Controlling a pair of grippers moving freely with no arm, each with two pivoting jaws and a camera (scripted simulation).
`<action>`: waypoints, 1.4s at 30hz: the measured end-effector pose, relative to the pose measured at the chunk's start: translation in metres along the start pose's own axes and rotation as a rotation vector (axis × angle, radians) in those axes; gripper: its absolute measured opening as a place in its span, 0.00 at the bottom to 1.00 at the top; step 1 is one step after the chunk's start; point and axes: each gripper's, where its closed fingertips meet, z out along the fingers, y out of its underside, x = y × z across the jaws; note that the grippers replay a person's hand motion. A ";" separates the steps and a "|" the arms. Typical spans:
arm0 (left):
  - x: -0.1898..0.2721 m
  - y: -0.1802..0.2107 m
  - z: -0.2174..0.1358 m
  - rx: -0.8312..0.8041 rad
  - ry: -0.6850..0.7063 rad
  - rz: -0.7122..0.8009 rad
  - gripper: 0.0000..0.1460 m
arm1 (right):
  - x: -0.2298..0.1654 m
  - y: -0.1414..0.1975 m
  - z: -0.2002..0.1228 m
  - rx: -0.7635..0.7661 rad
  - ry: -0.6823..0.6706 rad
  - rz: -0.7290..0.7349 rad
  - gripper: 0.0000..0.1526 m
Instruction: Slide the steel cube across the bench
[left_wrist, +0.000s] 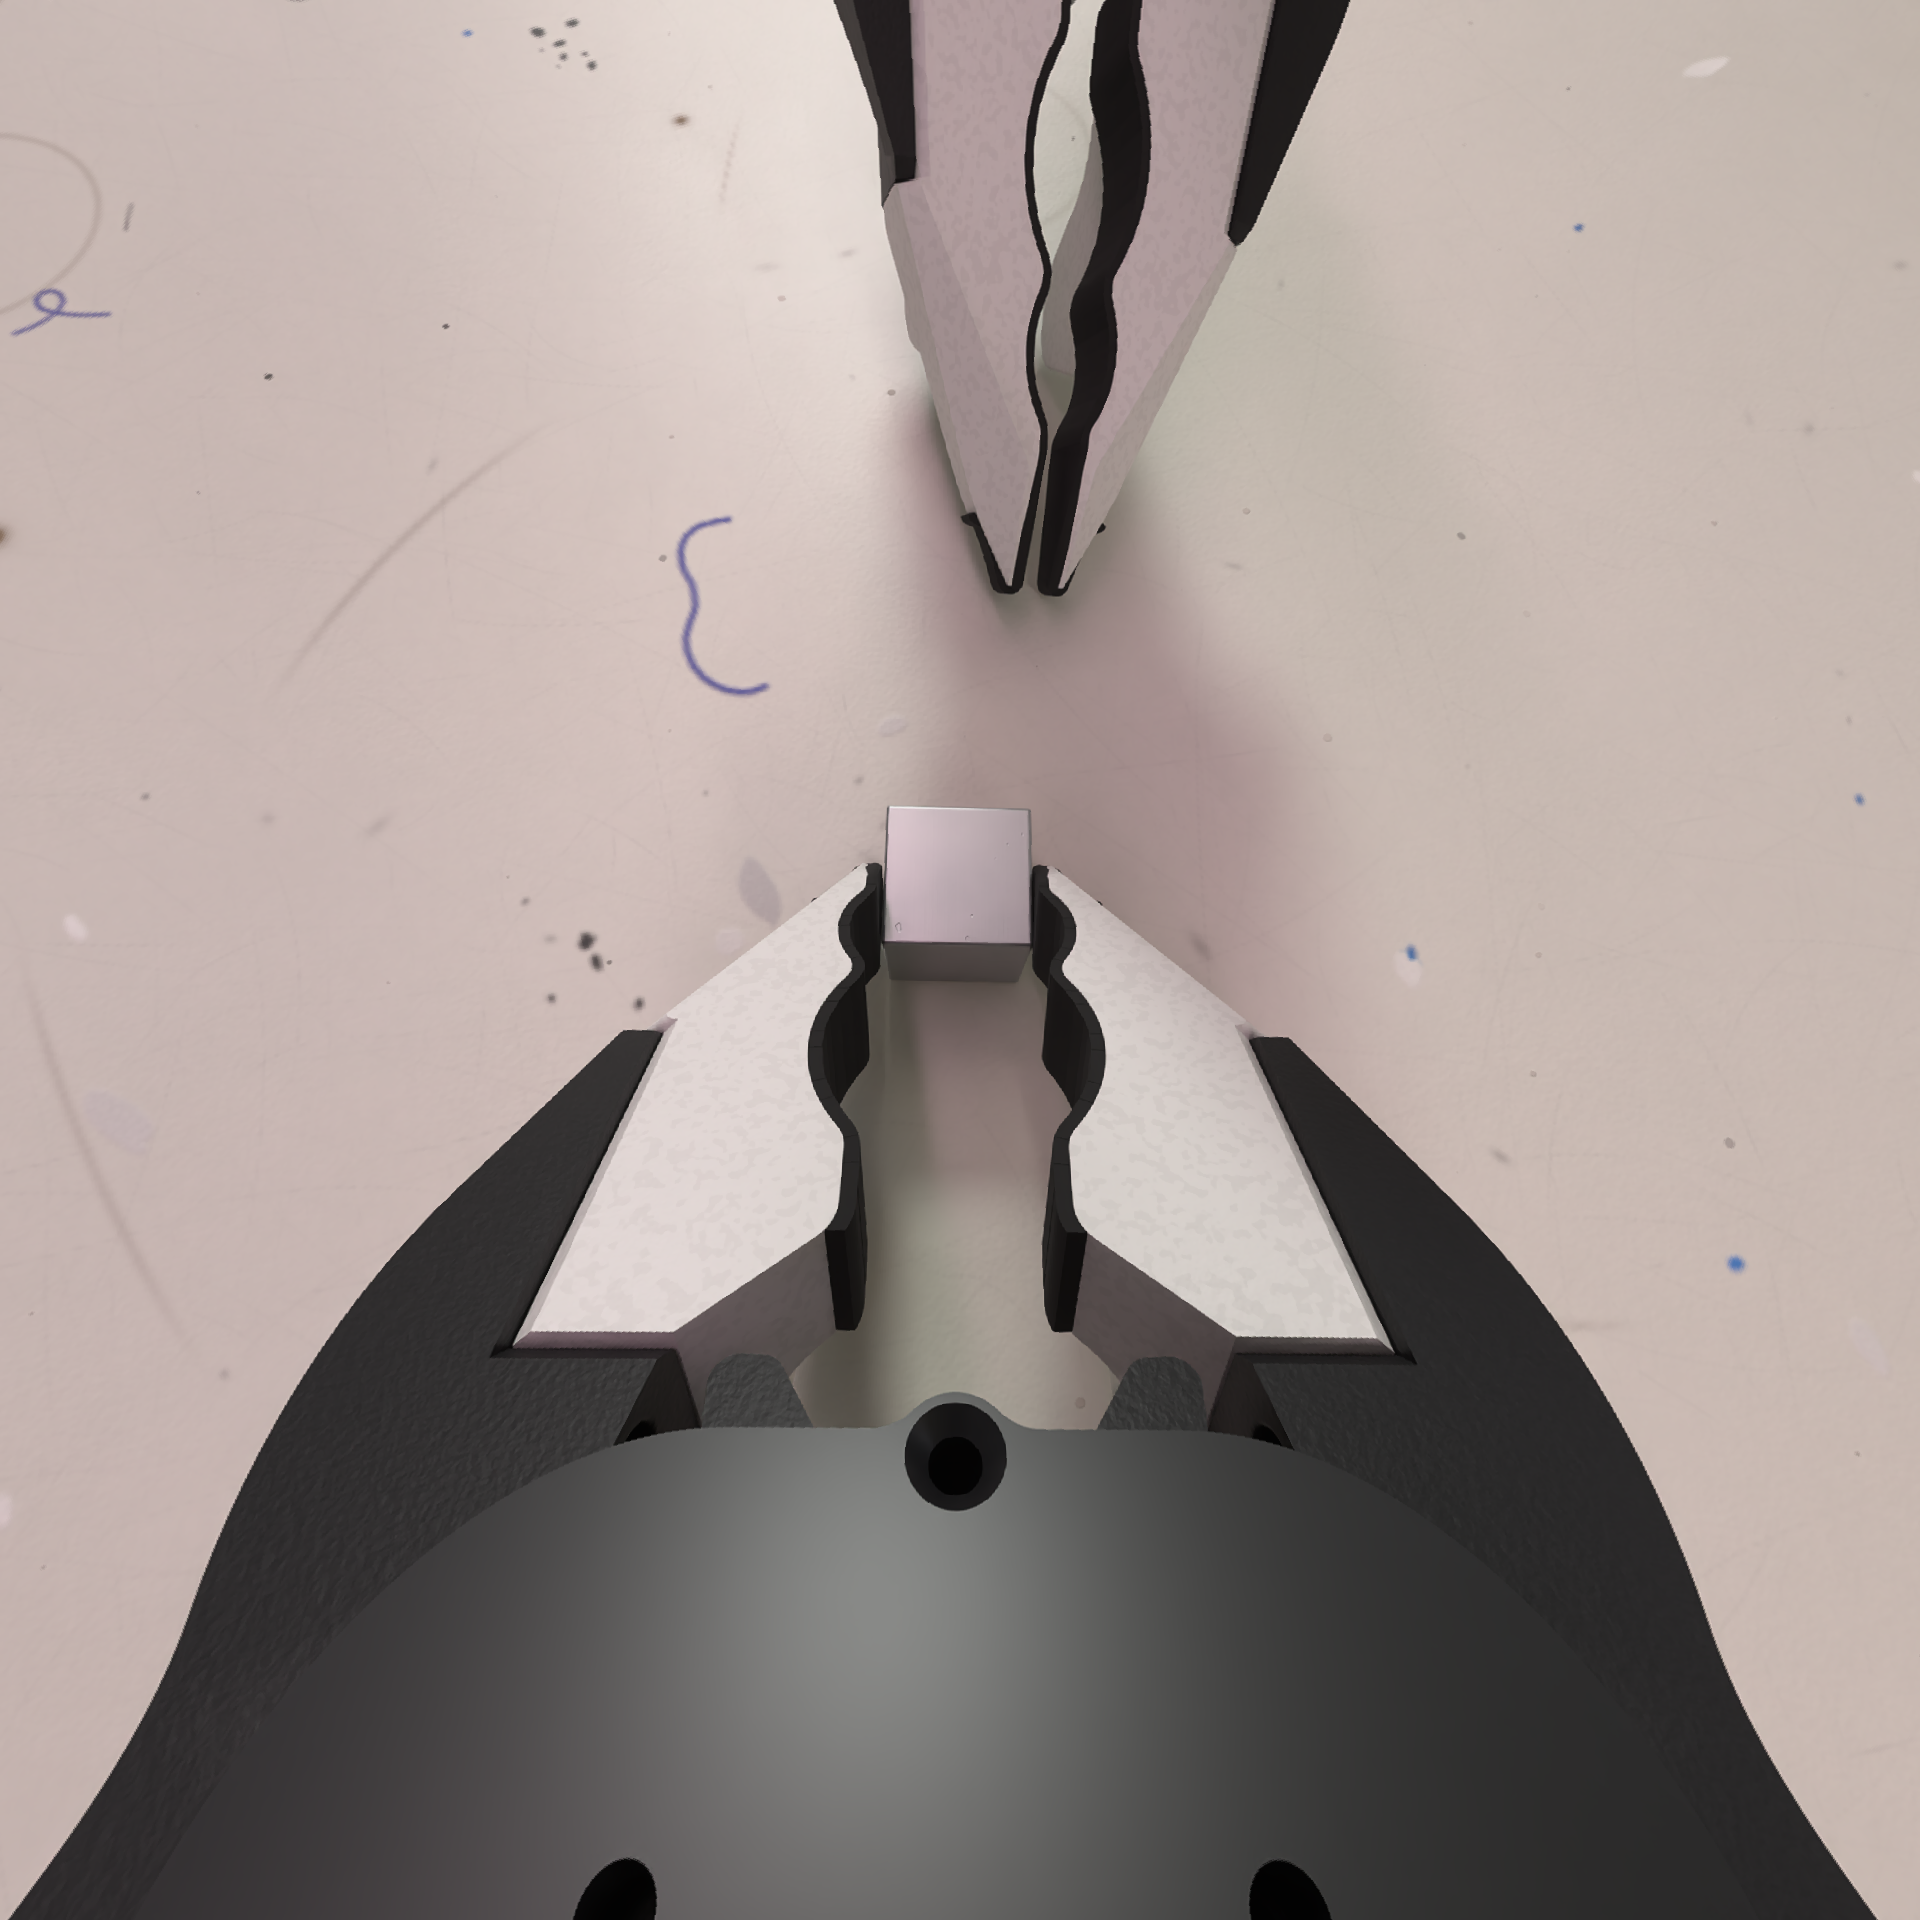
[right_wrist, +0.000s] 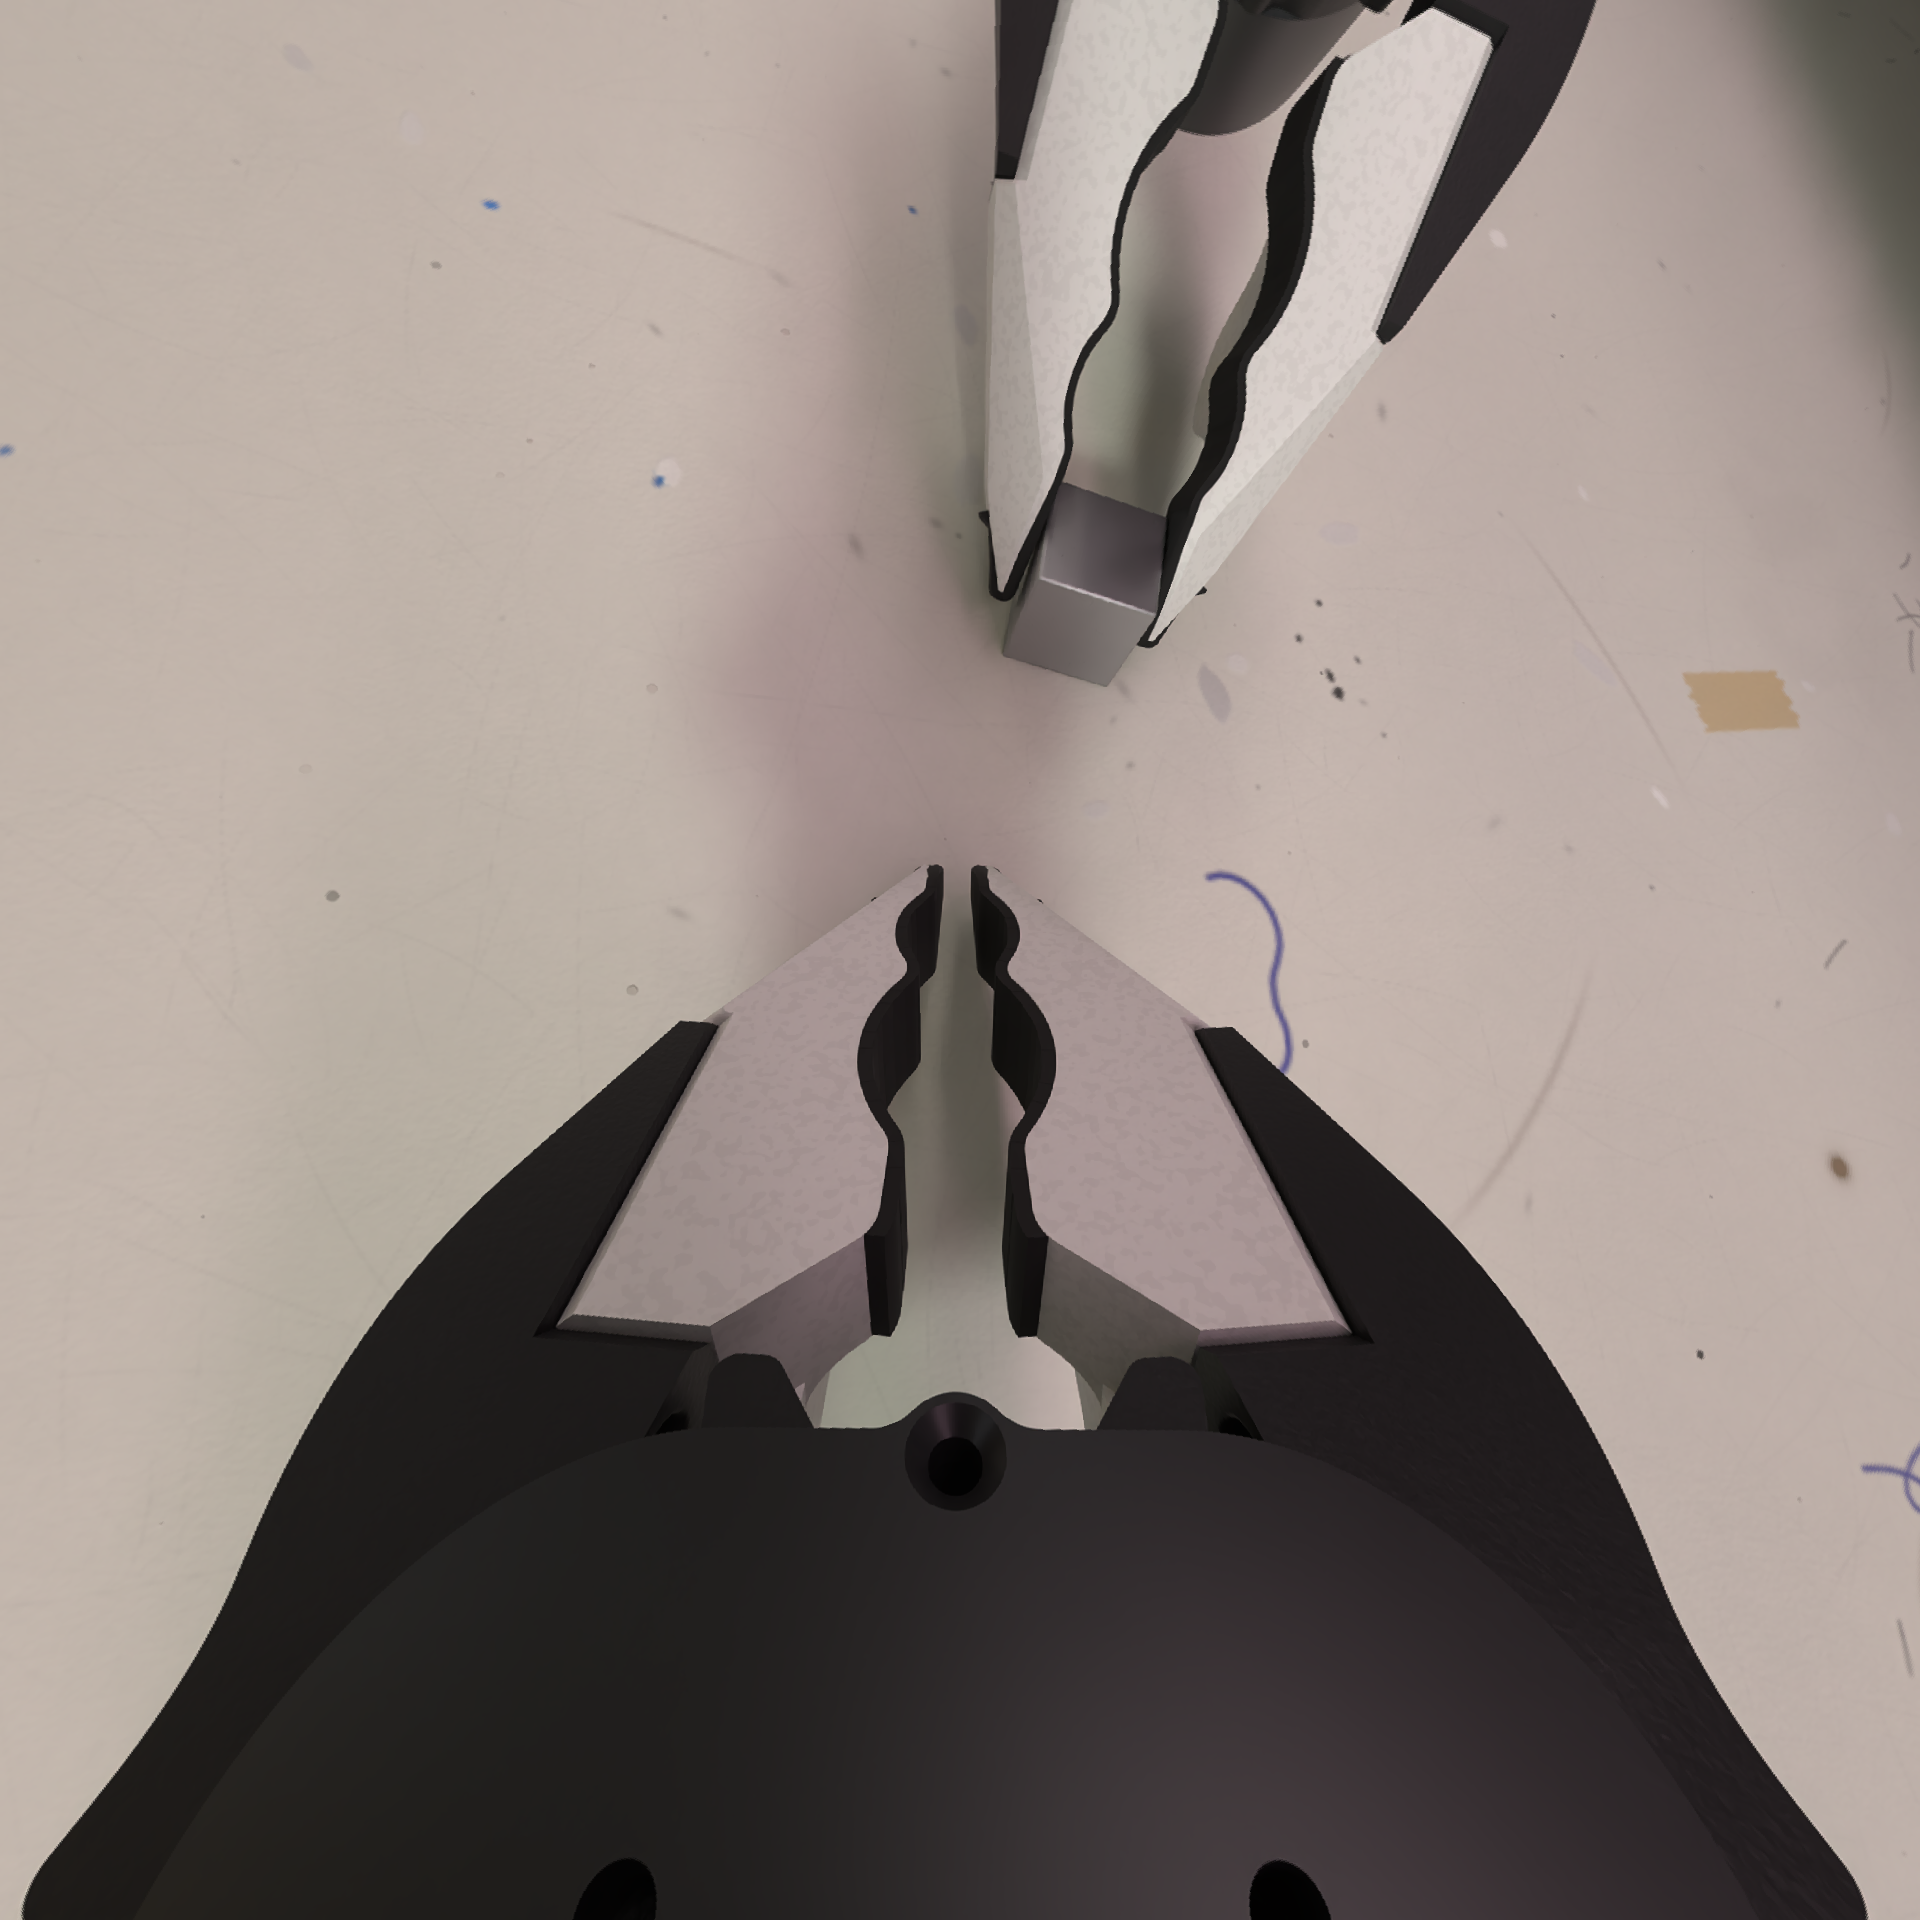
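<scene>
My left gripper (left_wrist: 956, 883) pinches the steel cube (left_wrist: 957, 894); right gripper (right_wrist: 953, 871) closed, empty; I'd keep the cube flat on the bench (left_wrist: 416, 727)

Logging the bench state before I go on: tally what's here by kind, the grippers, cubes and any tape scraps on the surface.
Grippers: 2, the left gripper closed on the cube, the right gripper empty with its tips nearly together.
Steel cube: 1, between the left fingertips.
Tan tape scrap: 1, stuck flat on the bench.
Total: 4.
</scene>
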 end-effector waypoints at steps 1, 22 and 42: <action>0.000 0.000 0.000 -0.001 0.000 0.002 0.19 | 0.000 0.000 0.000 -0.002 0.002 -0.006 0.03; 0.045 -0.009 0.012 -0.018 0.217 0.034 0.20 | -0.038 -0.011 0.006 -0.056 -0.005 0.037 0.05; 0.074 -0.007 0.009 -0.035 0.370 -0.022 0.20 | -0.058 -0.021 0.003 -0.139 0.078 0.015 0.20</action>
